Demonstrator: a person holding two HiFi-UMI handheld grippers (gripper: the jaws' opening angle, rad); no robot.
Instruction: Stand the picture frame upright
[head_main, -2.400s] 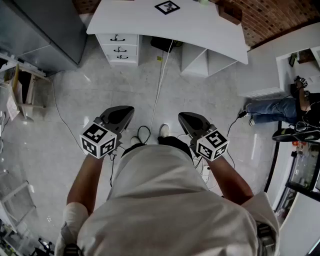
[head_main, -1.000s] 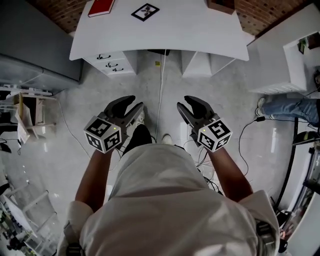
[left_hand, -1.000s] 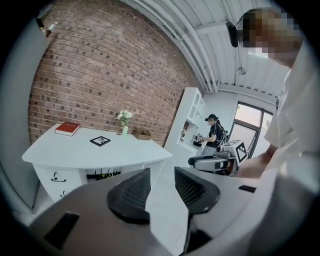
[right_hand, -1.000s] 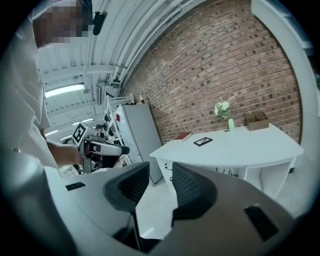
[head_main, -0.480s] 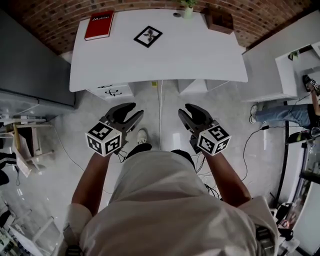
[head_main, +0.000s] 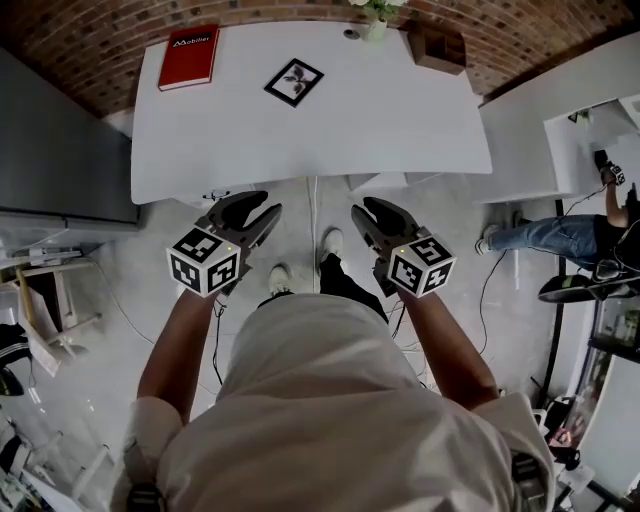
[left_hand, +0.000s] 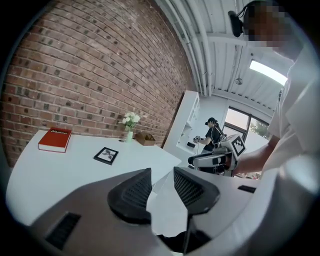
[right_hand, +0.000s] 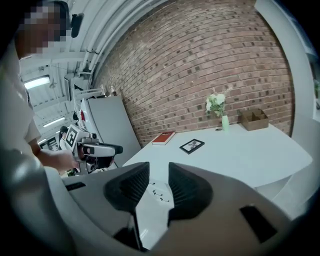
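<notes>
The black picture frame (head_main: 294, 82) lies flat on the white table (head_main: 400, 120), also seen in the left gripper view (left_hand: 106, 155) and the right gripper view (right_hand: 192, 146). Both grippers hang side by side over the floor, short of the table's near edge and well away from the frame. My left gripper (head_main: 262, 215) (left_hand: 161, 175) is open; its jaws have just been closing a little, with nothing between them. My right gripper (head_main: 362, 212) (right_hand: 159, 172) is open and empty too.
A red book (head_main: 189, 43) lies at the table's far left. A small vase of flowers (head_main: 375, 25) and a wooden box (head_main: 437, 45) stand along the brick wall. A grey cabinet (head_main: 50, 150) flanks the left, white shelving (head_main: 520, 140) the right. A person (head_main: 560, 235) is on the floor at right.
The person has walked up to the table. Both grippers came forward with them, and the whole tabletop with the frame is now in view.
</notes>
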